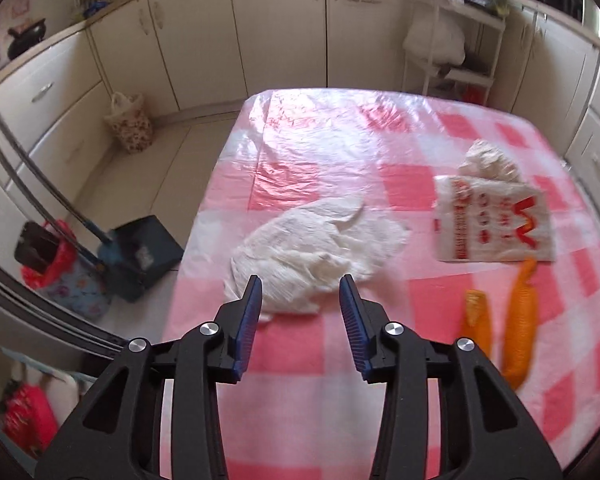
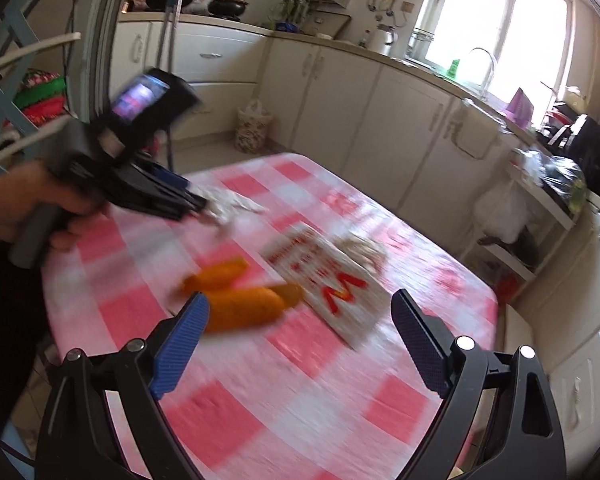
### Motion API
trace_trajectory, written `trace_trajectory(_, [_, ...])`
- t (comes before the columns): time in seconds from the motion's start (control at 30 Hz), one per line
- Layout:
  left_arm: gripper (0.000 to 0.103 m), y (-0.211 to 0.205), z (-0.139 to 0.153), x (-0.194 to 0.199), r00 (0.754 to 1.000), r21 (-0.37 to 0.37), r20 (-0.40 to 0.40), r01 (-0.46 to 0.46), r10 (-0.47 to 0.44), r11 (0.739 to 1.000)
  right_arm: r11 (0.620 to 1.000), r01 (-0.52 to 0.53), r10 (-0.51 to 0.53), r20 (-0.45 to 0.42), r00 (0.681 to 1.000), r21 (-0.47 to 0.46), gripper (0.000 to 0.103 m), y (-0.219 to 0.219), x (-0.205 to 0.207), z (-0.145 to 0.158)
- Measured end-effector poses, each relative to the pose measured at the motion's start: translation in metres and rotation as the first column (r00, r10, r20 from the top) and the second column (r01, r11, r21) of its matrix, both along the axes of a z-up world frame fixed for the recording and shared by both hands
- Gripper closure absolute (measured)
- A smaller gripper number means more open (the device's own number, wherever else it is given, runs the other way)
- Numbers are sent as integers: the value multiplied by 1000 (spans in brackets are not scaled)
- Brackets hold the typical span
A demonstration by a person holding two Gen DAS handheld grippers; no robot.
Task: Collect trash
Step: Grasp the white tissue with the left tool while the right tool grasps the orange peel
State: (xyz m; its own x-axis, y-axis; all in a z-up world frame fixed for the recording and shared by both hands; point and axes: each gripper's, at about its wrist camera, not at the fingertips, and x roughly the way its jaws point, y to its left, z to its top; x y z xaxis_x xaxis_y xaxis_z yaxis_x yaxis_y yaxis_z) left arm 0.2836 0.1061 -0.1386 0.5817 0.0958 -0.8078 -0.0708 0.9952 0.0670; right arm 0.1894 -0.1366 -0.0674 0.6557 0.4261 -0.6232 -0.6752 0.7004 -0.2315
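Note:
A crumpled white plastic bag (image 1: pixel 320 248) lies on the pink checked table (image 1: pixel 300 400). My left gripper (image 1: pixel 300 292) is open, its blue pads just short of the bag's near edge; it also shows in the right wrist view (image 2: pixel 198 206) at the bag (image 2: pixel 232 202). A white wrapper with red print (image 1: pixel 492 220) (image 2: pixel 336 284), a crumpled beige paper (image 1: pixel 488 160) (image 2: pixel 360 250) and two orange wrappers (image 1: pixel 518 320) (image 2: pixel 240 300) lie to the right. My right gripper (image 2: pixel 300 320) is open, above the table near the orange wrappers.
A bin lined with a red bag (image 1: pixel 56 268) and a blue dustpan (image 1: pixel 140 256) stand on the floor left of the table. A patterned bag (image 1: pixel 130 124) sits by the cream cabinets (image 1: pixel 284 28). A white shelf rack (image 1: pixel 456 52) stands beyond the table's far edge.

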Motion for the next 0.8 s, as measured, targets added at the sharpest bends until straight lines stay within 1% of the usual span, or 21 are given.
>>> trace_trajectory(0.1, [62, 2, -7, 11, 999, 32, -15, 29, -29, 999, 999, -46, 47, -31, 998, 27, 14, 23, 0, -3])
trace_trajectory(0.2, [59, 2, -9, 18, 998, 41, -22, 63, -63, 997, 995, -83, 87, -82, 993, 53, 14, 51, 4, -11])
trace_trajectory(0.3, [53, 4, -10, 21, 995, 54, -24, 101, -99, 993, 994, -96, 101, -118, 988, 47, 14, 72, 11, -20])
trace_trajectory(0.37, [51, 4, -9, 24, 993, 66, -22, 116, -114, 991, 996, -85, 89, -144, 986, 35, 15, 82, 17, -28])
trace_trajectory(0.43, [49, 4, -8, 24, 990, 67, -18, 138, -137, 988, 999, -48, 49, -184, 982, 6, 14, 90, 26, -40])
trace_trajectory(0.53, [46, 0, -9, 25, 984, 70, -14, 178, -178, 982, 1000, -10, 7, -220, 975, -11, 14, 88, 36, -48])
trace_trajectory(0.6, [45, -3, -12, 27, 981, 87, -10, 196, -196, 977, 1000, 19, -22, -254, 967, -14, 14, 82, 43, -53])
trace_trajectory(0.63, [45, -4, -12, 27, 981, 85, -3, 196, -196, 977, 999, 31, -33, -275, 961, -11, 16, 80, 47, -55])
trace_trajectory(0.67, [45, -3, -12, 27, 981, 77, 1, 192, -192, 978, 999, 39, -38, -296, 955, -4, 22, 78, 51, -57])
trace_trajectory(0.7, [45, -2, -13, 29, 984, 54, 5, 179, -179, 982, 999, 42, -37, -321, 946, 8, 26, 76, 53, -60])
trace_trajectory(0.73, [49, 0, -13, 29, 985, 39, 7, 170, -170, 985, 999, 40, -35, -336, 941, 9, 34, 76, 55, -62])
trace_trajectory(0.77, [58, 1, -13, 28, 986, 10, 10, 165, -165, 986, 999, 34, -30, -343, 939, 6, 41, 76, 55, -64])
trace_trajectory(0.8, [62, 1, -13, 27, 986, -20, 14, 163, -163, 986, 1000, 26, -23, -351, 936, 4, 44, 75, 55, -65])
